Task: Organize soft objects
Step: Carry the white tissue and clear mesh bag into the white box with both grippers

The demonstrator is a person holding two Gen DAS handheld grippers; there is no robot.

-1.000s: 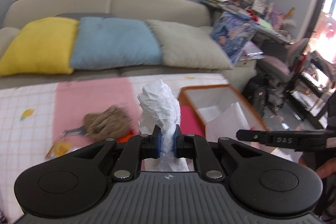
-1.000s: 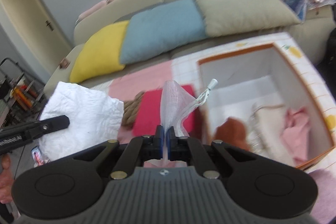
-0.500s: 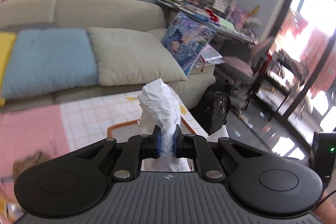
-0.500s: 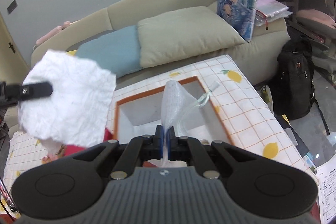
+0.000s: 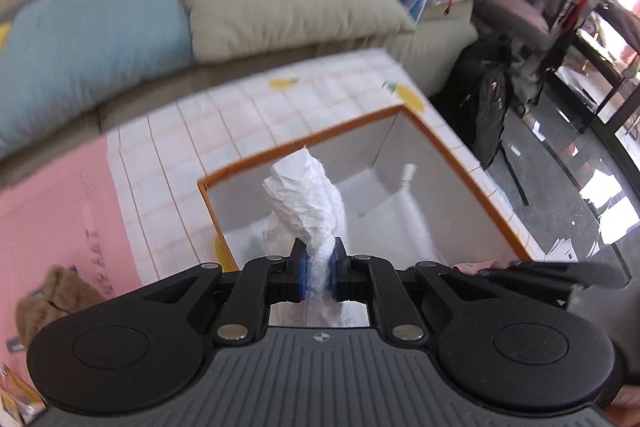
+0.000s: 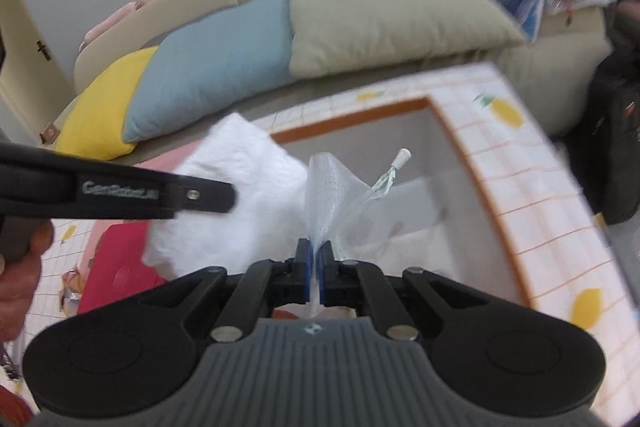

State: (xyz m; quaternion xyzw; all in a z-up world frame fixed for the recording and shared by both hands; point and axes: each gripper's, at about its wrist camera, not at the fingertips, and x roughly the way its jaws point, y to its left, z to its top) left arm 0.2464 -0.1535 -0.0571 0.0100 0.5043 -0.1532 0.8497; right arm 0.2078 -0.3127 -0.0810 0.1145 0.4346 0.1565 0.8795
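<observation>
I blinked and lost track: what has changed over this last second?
Both grippers swung from the pink mat over to the orange-rimmed box and dipped toward it. Unchanged: the left gripper still pinches the white cloth, the right gripper the mesh bag.

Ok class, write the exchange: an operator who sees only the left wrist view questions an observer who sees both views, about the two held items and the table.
Operator: Is the right gripper really gripping that mesh pouch?
Observer: Yes, its pads are shut on a fold of the pouch.
Operator: My white cloth looks like a bunched column.
Observer: From the right wrist it spreads into a wide sheet, hiding the left rim of the box.
Operator: Is anything left of the box?
Observer: A flat red item lies on the table there.
</observation>
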